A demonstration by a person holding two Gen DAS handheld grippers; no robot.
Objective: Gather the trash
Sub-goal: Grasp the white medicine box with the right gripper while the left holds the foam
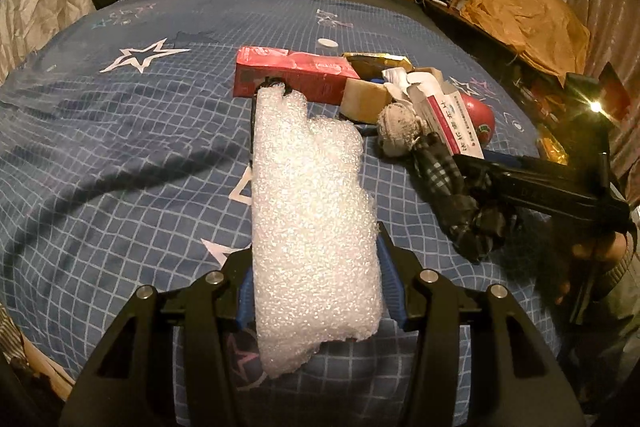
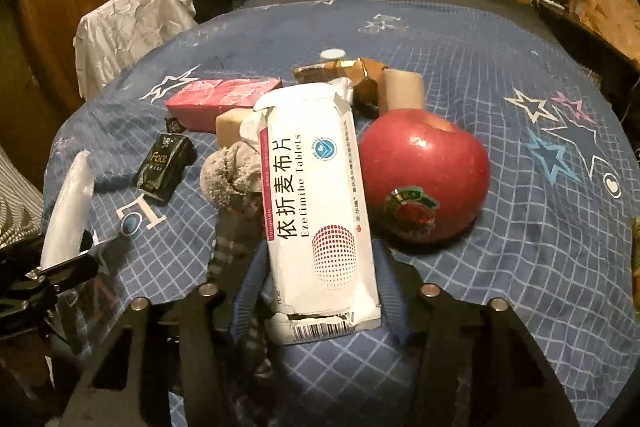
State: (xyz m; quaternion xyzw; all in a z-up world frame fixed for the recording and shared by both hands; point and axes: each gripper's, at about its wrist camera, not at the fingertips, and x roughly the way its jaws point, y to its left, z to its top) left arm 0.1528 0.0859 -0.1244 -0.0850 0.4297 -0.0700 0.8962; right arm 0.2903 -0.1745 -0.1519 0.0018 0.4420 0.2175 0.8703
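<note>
Apple crowds tablet box right; left bedspread free.

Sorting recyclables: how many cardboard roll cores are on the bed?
2. One core stands behind the apple; the other lies against the red box, left of the white tablet box. Others may be hidden beneath.
</note>
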